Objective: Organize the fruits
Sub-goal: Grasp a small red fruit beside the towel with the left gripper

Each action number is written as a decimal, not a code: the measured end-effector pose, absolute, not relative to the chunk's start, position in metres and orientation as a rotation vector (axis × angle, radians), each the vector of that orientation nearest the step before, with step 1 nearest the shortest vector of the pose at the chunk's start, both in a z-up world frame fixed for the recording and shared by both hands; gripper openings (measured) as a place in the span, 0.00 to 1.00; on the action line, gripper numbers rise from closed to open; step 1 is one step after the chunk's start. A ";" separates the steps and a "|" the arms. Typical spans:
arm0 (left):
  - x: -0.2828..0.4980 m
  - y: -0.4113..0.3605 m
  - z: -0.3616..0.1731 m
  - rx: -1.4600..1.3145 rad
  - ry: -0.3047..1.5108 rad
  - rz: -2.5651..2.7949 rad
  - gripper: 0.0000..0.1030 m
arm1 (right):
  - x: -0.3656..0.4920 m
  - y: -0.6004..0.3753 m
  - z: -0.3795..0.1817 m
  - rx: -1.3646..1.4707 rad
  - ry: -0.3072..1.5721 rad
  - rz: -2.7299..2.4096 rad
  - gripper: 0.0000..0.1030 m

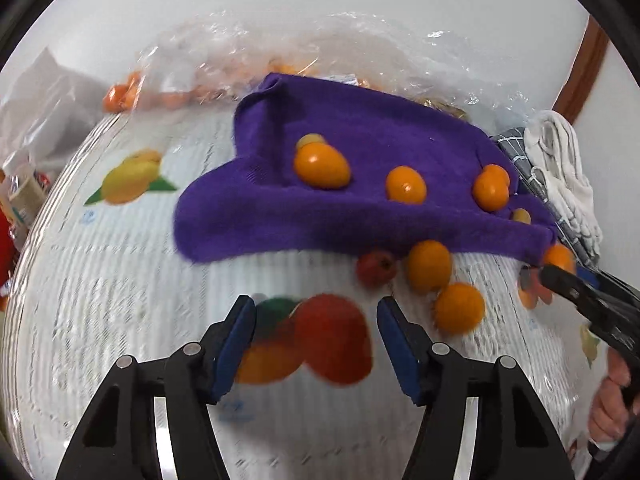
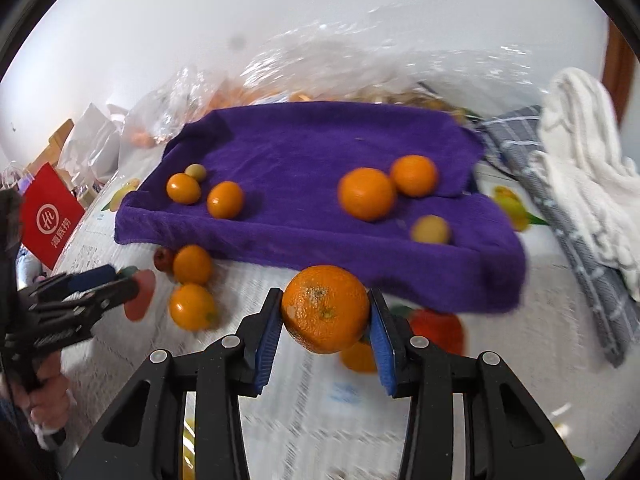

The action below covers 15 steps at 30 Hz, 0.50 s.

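A purple towel (image 2: 304,168) lies on the white fruit-print tablecloth (image 2: 320,400) with several orange fruits on it (image 2: 366,194) and two small yellow-green ones (image 2: 431,230). My right gripper (image 2: 325,312) is shut on an orange (image 2: 325,308), held just in front of the towel's near edge. My left gripper (image 1: 316,322) is open and empty above the tablecloth; it also shows in the right wrist view (image 2: 112,280). Two oranges (image 1: 430,264) and a small red fruit (image 1: 376,266) lie on the cloth beside the towel (image 1: 360,160). The right gripper's tip (image 1: 560,280) shows at the left view's right edge.
A clear plastic bag (image 2: 340,68) with more fruit sits behind the towel. A grey checked cloth (image 2: 560,240) and a white towel (image 2: 584,168) lie at the right. A red paper bag (image 2: 48,216) stands at the left. A white wall is behind.
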State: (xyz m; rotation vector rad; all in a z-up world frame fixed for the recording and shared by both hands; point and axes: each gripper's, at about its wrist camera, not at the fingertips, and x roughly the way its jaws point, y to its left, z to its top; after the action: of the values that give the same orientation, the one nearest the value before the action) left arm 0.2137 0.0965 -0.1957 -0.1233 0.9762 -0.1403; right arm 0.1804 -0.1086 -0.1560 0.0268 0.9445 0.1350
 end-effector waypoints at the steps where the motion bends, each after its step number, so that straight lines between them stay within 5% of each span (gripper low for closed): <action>1: 0.217 0.090 -0.196 -0.111 0.980 -0.146 0.59 | 0.177 -0.114 -0.155 0.027 0.943 0.128 0.40; 6: 0.228 0.071 -0.197 -0.076 0.977 -0.164 0.53 | 0.166 -0.133 -0.155 0.030 0.947 0.095 0.40; 11: 0.236 0.064 -0.198 -0.083 0.976 -0.172 0.22 | 0.157 -0.138 -0.155 0.042 0.948 0.100 0.40; 15: 0.234 0.067 -0.195 -0.123 0.973 -0.153 0.22 | 0.155 -0.138 -0.155 0.041 0.942 0.094 0.40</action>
State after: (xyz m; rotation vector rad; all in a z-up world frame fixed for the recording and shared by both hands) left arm 0.2344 0.0669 -0.1949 -0.1227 0.9730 -0.1527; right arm 0.1549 -0.1377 -0.1546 0.0405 0.9417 0.0944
